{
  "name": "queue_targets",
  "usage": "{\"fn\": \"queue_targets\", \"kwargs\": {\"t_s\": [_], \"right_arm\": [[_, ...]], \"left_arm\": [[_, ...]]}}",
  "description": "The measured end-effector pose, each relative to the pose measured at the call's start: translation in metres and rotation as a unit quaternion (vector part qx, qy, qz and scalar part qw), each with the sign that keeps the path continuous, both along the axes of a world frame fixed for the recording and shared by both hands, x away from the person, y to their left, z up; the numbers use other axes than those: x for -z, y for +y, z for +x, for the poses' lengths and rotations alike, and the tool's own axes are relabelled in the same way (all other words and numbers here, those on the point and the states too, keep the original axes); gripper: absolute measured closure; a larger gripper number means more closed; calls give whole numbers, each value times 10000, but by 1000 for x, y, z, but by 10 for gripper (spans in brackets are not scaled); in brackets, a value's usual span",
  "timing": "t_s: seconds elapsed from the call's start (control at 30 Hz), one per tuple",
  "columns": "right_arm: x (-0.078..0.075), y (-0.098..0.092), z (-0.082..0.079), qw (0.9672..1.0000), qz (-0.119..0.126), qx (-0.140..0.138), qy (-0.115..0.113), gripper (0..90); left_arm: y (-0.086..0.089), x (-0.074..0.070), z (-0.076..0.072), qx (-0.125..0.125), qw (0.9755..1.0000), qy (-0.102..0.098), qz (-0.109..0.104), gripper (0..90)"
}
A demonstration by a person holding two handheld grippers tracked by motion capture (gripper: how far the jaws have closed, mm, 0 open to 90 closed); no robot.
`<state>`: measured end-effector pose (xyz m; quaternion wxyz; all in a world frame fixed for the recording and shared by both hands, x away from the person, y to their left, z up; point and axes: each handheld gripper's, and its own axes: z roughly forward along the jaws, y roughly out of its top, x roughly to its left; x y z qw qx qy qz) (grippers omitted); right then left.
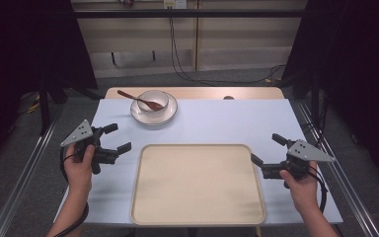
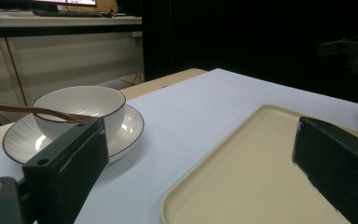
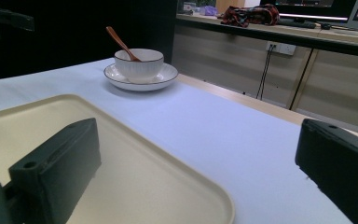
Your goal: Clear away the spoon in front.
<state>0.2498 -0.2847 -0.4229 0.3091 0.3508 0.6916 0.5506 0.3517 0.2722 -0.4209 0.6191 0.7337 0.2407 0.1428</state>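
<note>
Pale blue tabletop (image 1: pixel 217 123) fronts dark curtains. Beige tray (image 1: pixel 197 185) lies between the spread-jawed left gripper (image 1: pixel 116 139) and right gripper (image 1: pixel 266 150); beyond it, a spoon (image 1: pixel 139 100) rests in a bowl (image 1: pixel 153 101) on a saucer (image 1: pixel 170 114).

left hand-held gripper (image 1: pixel 117 138) agape, right hand-held gripper (image 1: pixel 268 149) agape

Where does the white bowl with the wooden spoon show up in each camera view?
High view: bowl at the table's far side, left of centre.
Left gripper view: bowl at left, above the near jaw.
Right gripper view: bowl upper left of centre.
Shared landmark: the beige tray.
</note>
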Motion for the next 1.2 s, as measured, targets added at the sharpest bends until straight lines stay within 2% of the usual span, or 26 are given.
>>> {"fn": "queue_targets", "kwargs": {"t_s": [0.1, 0.17, 0.2, 0.27, 0.37, 0.47, 0.5, 0.57, 0.6, 0.67, 0.7, 0.77, 0.8, 0.83, 0.9, 0.93, 0.97, 1.0, 1.13, 1.2], "right_arm": [[-1, 1, 0, 10000, 33, -9, -36, 0], [0, 0, 0, 10000, 19, 3, -23, 0], [0, 1, 1, 10000, 59, -15, 6, 0], [1, 1, 1, 10000, 63, -11, 30, 0], [1, 2, 1, 10000, 26, -78, 19, 0], [2, 4, 0, 9999, 43, -109, 45, 0], [2, 4, 0, 9999, 23, -147, 45, 0], [3, 6, -1, 9999, 13, -151, 59, 0], [3, 7, -1, 9999, -9, -151, 67, 0], [4, 9, -1, 9997, -29, -217, 91, 2], [4, 9, -1, 9997, -29, -217, 91, 2], [4, 11, -3, 9996, -60, -254, 57, 4], [4, 12, -3, 9996, -37, -270, 64, 4], [4, 12, -3, 9996, -42, -271, 82, 4], [5, 13, -4, 9996, -40, -279, 98, 4], [5, 13, -4, 9995, -41, -289, 98, 4], [5, 13, -5, 9996, -37, -281, 91, 4], [5, 13, -6, 9995, -38, -318, 85, 4], [5, 13, -8, 9995, -76, -301, 94, 4], [5, 13, -9, 9994, -78, -322, 71, 4]], "left_arm": [[0, 1, 0, -90, 10000, -25, 18, 36], [-1, 2, 0, -64, 10000, 24, -1, 36], [0, 2, 1, -28, 10000, 44, 64, 36], [0, 3, 1, -144, 9999, 27, 78, 35], [0, 3, 2, -163, 9998, 44, 82, 34], [0, 7, 5, -264, 9994, 207, 89, 34], [0, 7, 6, -282, 9993, 212, 152, 33], [0, 9, 7, -291, 9993, 191, 133, 33], [1, 8, 8, -261, 9992, 197, 231, 34], [-1, 9, 10, -326, 9992, 189, 153, 34], [-1, 9, 11, -379, 9988, 206, 240, 34], [-2, 9, 14, -482, 9984, 200, 205, 33], [-1, 9, 16, -421, 9987, 164, 244, 32], [-2, 9, 17, -472, 9983, 169, 284, 32], [-3, 10, 19, -559, 9980, 166, 258, 32], [-3, 10, 20, -534, 9981, 228, 188, 32], [-3, 10, 23, -505, 9982, 208, 227, 32], [-4, 10, 24, -584, 9979, 185, 227, 32], [-6, 13, 31, -637, 9975, 258, 153, 31], [-5, 14, 34, -739, 9968, 251, 190, 31]]}}
